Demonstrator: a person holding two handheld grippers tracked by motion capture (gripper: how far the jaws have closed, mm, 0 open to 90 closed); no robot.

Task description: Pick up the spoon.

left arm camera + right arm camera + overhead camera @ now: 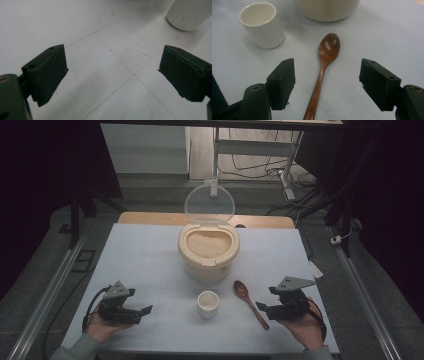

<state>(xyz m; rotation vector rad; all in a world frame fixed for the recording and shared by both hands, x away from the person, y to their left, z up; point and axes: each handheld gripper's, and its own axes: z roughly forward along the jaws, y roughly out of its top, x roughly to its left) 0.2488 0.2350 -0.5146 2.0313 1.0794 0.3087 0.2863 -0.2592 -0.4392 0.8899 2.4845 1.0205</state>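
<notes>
Right gripper (327, 75) jaws wide apart astride the wooden spoon (324, 65), untouched; left gripper (112, 72) jaws apart, empty.

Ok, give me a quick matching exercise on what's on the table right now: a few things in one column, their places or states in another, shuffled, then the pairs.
Things:
1. wooden spoon
2. white cup
3. rice container
4. left gripper

States:
A. lid raised, grain showing inside
B. open over bare table, nothing between its jaws
C. lying flat, its handle running between the open jaws of the right gripper
D. upright, just in front of the container

Pairs: 1-C, 2-D, 3-A, 4-B
</notes>
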